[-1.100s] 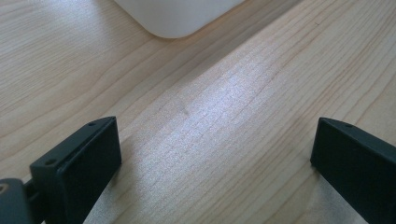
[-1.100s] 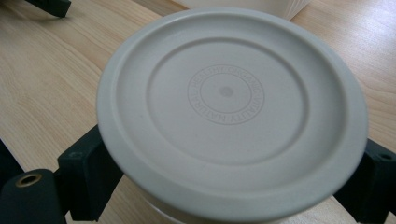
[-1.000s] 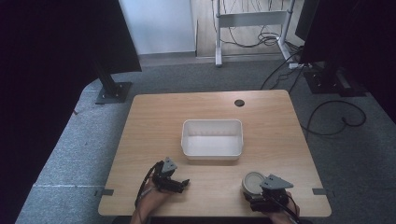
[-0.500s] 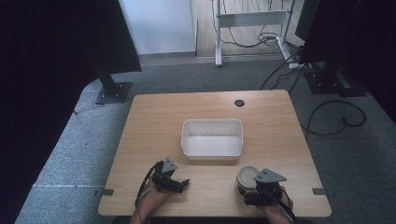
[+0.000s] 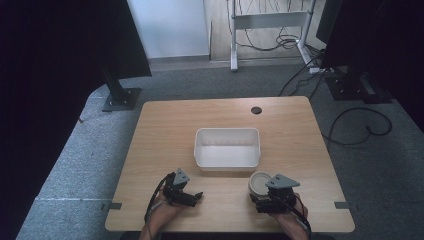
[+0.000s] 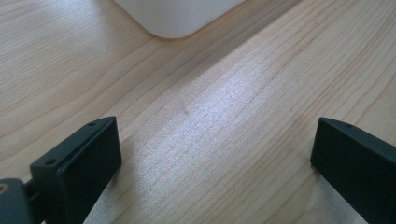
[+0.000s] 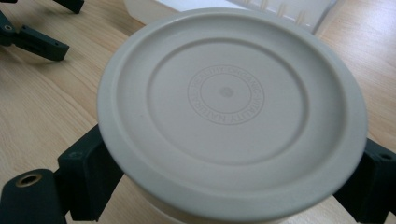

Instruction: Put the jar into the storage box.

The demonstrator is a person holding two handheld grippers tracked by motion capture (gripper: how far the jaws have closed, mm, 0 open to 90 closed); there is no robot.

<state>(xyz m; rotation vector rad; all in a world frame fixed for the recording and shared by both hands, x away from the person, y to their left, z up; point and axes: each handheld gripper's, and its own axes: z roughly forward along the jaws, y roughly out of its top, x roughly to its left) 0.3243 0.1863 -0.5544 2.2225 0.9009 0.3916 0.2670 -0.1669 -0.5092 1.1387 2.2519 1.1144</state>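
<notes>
While the embossed ring of lettering on the jar's lid (image 7: 226, 93) is too faint to be read, the jar (image 5: 260, 183) is clamped by the right gripper (image 5: 268, 199) just before the white bin (image 5: 227, 148), and the left gripper (image 6: 215, 158) is spread wide over bare table (image 6: 243, 107).

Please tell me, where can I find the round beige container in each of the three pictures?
High view: the round beige container sits low and right of centre, at the right hand-held gripper.
Left gripper view: not in it.
Right gripper view: its lid is central, between the jaws.
Shared landmark: the white tray.
</notes>
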